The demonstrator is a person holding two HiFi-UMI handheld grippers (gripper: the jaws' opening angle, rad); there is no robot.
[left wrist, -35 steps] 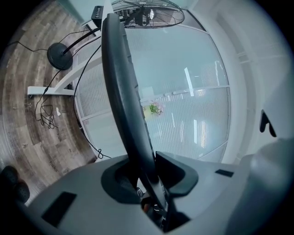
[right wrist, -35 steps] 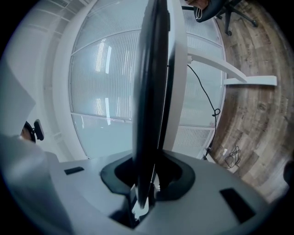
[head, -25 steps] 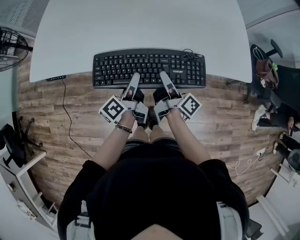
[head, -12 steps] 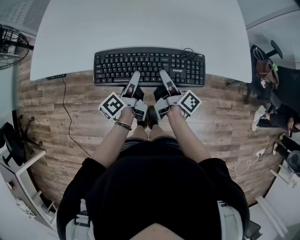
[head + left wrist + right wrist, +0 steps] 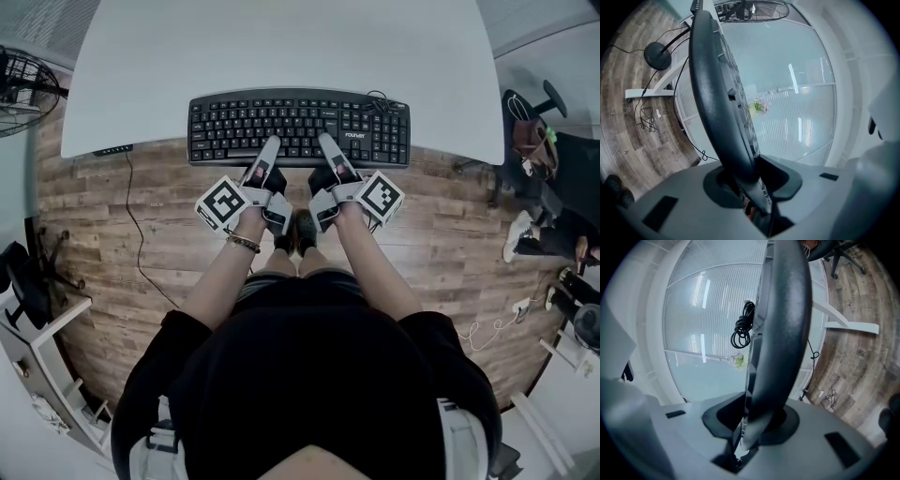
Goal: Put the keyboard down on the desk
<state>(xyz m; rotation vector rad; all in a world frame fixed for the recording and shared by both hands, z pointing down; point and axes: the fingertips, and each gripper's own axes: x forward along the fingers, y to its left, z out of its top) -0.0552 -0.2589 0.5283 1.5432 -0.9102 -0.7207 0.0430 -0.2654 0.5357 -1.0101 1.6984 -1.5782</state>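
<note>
Against the earlier frames, the keyboard (image 5: 298, 128) and both claws have crept a little toward the top of the head view, further in over the white tabletop (image 5: 281, 47). The keyboard now lies across the lower middle of the tabletop, keys up and long side level. Its near edge still overhangs the tabletop's lower rim, above the wooden floor (image 5: 112, 244), and its coiled cable (image 5: 378, 105) is bunched at the upper right corner. The left claw (image 5: 271, 145) is clamped on the near edge left of centre; its own view shows the edge wedged deep between both jaws. The right claw (image 5: 328, 142) grips the same edge right of centre. Its jaws have just eased apart slightly, but the keyboard edge still sits between them with the pads against it. Judgement: carry and placement look nearly complete, as the body appears to be over the tabletop at working position. Whether its underside actually bears on the surface cannot be told from these views. Remaining: confirm contact, free both claws, draw them back toward the lower frame.
</note>
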